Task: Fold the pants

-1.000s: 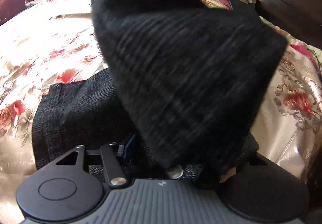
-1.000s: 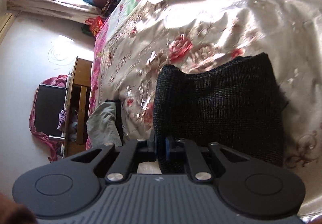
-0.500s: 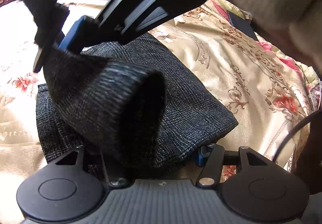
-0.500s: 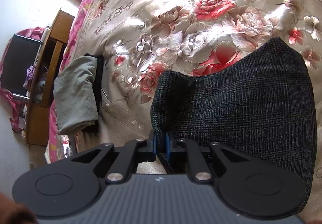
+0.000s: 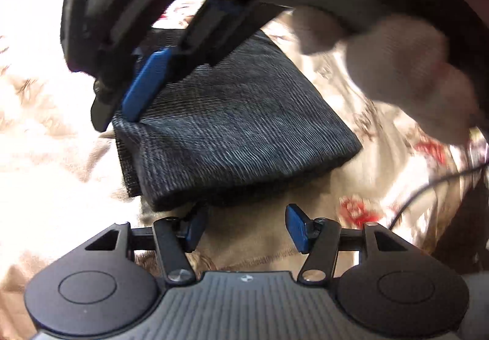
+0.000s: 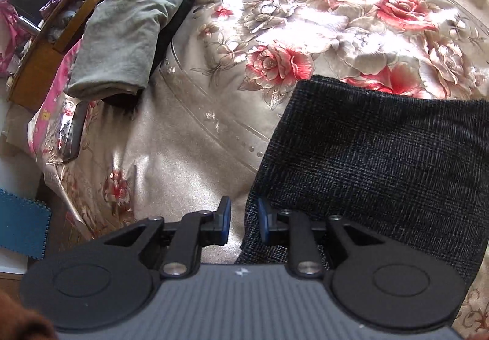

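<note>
The dark grey checked pants (image 5: 238, 138) lie folded into a thick bundle on the flowered bedspread (image 5: 55, 113). My left gripper (image 5: 244, 228) is open and empty just in front of the bundle's near edge. My right gripper (image 6: 243, 219) is open, its fingers apart at the bundle's left corner, with the pants (image 6: 376, 165) filling the right of its view. The right gripper's blue pads (image 5: 146, 83) also show in the left wrist view, at the bundle's far left corner, with the person's hand behind them.
A folded grey garment (image 6: 122, 40) lies on a black one at the bed's far left edge. A wooden cabinet (image 6: 61, 25) stands beyond it. A blue mat (image 6: 21, 227) lies on the floor. A thin black cable (image 5: 428, 190) runs over the bedspread at the right.
The right gripper laid the folded-over end of the pants down onto the bundle and opened its jaws. The left gripper let go and drew back from the bundle's near edge.
</note>
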`<control>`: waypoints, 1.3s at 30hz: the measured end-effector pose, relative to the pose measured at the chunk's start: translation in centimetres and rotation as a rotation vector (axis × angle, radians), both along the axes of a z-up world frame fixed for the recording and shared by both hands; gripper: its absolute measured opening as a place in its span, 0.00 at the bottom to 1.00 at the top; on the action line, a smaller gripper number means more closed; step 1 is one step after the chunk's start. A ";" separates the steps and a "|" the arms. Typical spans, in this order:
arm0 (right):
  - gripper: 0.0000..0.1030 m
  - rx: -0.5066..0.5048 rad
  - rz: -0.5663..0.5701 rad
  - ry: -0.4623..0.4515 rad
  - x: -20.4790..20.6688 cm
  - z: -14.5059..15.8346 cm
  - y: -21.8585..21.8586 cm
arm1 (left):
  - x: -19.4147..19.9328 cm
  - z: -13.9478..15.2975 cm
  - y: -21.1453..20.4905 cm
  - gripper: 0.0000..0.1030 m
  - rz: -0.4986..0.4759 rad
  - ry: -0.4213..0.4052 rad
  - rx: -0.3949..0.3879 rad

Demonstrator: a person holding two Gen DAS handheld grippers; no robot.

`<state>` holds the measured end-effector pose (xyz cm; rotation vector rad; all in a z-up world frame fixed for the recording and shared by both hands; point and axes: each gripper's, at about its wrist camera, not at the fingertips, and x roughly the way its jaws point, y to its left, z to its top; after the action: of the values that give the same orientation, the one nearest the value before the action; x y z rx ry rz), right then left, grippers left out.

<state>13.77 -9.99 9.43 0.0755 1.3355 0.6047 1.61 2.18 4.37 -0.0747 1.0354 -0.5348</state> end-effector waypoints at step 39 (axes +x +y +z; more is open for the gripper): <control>0.34 0.133 -0.395 -0.242 1.2 -0.6 -18.0 | 6.4 3.6 0.9 0.74 0.120 -0.178 0.344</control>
<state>15.01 -27.95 8.84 0.3554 1.0079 0.3519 8.01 3.04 7.93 0.2111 0.9293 -0.2441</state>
